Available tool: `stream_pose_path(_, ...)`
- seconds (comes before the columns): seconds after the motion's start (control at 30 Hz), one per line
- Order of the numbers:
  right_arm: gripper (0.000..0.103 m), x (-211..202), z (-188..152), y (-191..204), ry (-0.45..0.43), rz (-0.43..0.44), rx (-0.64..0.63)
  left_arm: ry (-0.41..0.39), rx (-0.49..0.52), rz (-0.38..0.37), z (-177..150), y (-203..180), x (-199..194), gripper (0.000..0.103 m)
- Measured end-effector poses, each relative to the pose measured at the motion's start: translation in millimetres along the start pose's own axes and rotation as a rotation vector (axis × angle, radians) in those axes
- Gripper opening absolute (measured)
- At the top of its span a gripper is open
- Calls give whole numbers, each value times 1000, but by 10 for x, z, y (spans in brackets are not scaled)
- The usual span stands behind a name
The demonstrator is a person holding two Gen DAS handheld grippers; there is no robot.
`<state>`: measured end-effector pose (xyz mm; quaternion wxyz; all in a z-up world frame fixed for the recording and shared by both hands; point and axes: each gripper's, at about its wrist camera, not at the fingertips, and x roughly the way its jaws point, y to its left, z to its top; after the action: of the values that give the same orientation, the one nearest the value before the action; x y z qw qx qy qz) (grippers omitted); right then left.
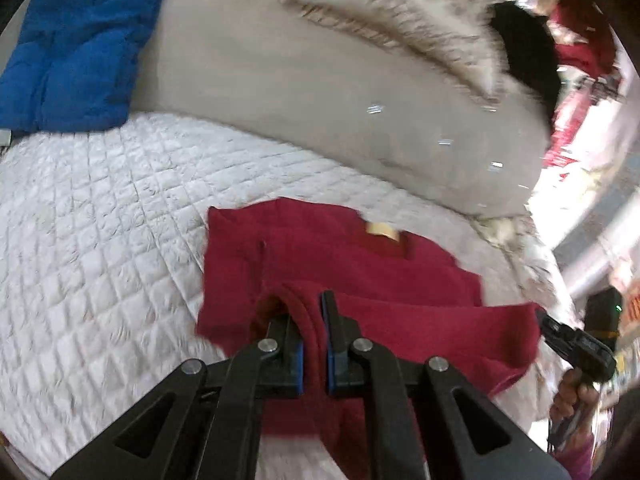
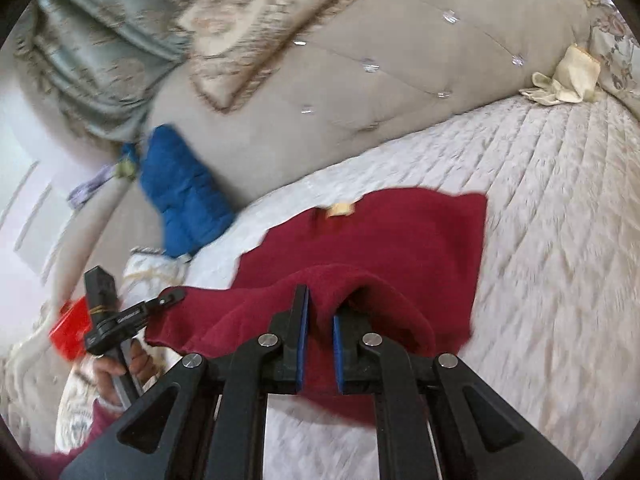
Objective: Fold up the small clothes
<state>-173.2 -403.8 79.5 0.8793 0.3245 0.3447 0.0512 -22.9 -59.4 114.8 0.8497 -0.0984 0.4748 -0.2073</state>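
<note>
Only in the right wrist view: cream cloth [image 2: 568, 78] against the headboard [image 2: 360, 80]; only in the left: black item [image 1: 524, 52]. Lying on the quilted bed [image 1: 100, 220], red garment [image 1: 320, 256] with label toward the headboard, lower edge stretched sideways between left claw [image 1: 314, 336] and right claw [image 2: 320, 332], both pinching it. Bare quilt on both sides.

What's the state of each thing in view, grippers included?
left gripper: shut on the red garment's lifted edge.
right gripper: shut on the same lifted edge, further along.
red garment: part flat on the quilt, near edge raised between the grippers, tan label showing.
blue padded item: resting against the headboard.
cream cloth: crumpled at the headboard's base.
</note>
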Motion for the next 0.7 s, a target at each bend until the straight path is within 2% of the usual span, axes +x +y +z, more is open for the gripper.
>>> stream_pose_path(0.07,0,243,156,-134,24,-16,25,50,-43,13,125,89,385,8)
stream_pose_path(0.17,0,623,311,-334,37,-94,68,112,-79,13,167,237,748,12)
stream_pose_path(0.2,9,688,343,-384,41,-110,79,127,-88,-5,172,266,803,19)
stream_pose_path(0.23,17,699,368,-446,28,-119,98,123,-93,-36,174,281,801,28)
stream_pose_path(0.3,21,552,377,-523,-31,-129,128,96,-92,-110,213,299,714,74)
stream_pose_path(0.37,21,336,332,-544,-69,-135,134,18,-88,-93,280,320,527,88)
stream_pose_path(0.43,21,186,243,-496,-77,-125,90,-40,-81,-70,326,336,366,88)
stream_pose_path(0.5,17,164,102,-368,-39,-117,7,-28,-74,-45,325,340,280,88)
stream_pose_path(0.6,15,325,-97,-145,35,-128,-134,-47,-57,-13,176,341,150,88)
stream_pose_path(0.7,15,542,-187,-91,99,-119,-191,-39,13,42,-57,340,59,88)
